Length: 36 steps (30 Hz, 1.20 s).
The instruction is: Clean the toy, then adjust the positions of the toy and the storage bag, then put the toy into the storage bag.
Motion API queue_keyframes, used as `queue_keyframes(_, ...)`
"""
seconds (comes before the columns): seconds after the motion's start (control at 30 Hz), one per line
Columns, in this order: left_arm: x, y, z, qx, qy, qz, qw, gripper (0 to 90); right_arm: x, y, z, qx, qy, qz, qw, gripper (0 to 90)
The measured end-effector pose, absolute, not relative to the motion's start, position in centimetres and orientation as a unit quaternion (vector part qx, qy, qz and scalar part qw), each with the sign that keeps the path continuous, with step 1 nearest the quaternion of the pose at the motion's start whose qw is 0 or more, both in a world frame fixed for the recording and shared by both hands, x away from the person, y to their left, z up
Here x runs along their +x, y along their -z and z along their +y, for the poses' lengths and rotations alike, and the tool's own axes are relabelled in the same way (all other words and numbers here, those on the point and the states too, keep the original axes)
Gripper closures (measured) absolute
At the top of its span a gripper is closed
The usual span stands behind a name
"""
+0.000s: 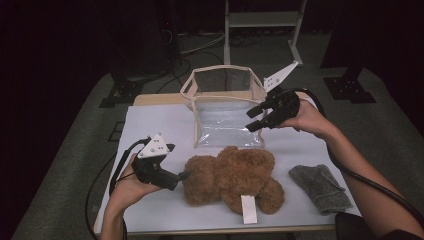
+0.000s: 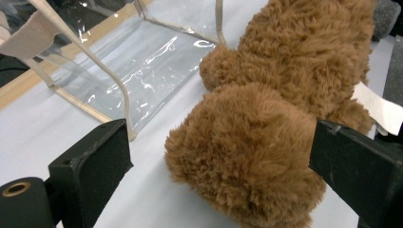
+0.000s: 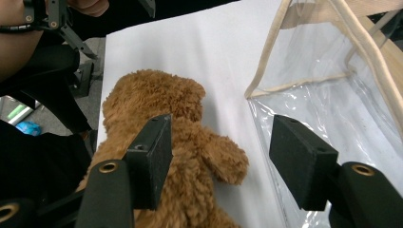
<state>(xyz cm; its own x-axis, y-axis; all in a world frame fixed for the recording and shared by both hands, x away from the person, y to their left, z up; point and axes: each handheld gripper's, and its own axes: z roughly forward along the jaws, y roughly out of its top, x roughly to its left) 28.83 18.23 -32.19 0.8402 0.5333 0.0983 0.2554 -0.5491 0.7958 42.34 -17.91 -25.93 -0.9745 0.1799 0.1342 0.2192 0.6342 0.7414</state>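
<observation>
A brown teddy bear (image 1: 231,179) lies on the white worktop (image 1: 150,125), just in front of a clear bag (image 1: 226,107) that stands open with its mouth upward. The left claw (image 1: 184,175) is level with the bear's head, its jaws spread wide to either side of the plush; in the left gripper view the right-hand jaw seems to brush the fur while the other stands clear, so nothing is yet gripped. The right claw (image 1: 253,119) hovers by the near right corner of the bag, jaws well apart and empty, with the bag's trim just beyond them. A grey cloth (image 1: 320,187) rests to the right of the bear, apart from it. Judging by the layout, the job is to pack the bear into the bag, and it has barely begun: the toy is not lifted, the bag holds nothing, and both the grasp and the transfer remain.
</observation>
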Motion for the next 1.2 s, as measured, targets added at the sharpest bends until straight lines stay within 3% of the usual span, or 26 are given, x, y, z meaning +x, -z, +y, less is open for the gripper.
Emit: queue_keyframes(1.2,29.1,32.3,19.0,0.866,-0.171,0.243,0.402,5.4,44.9,25.8,-14.9,-0.094,0.381,-0.919,0.038,38.7)
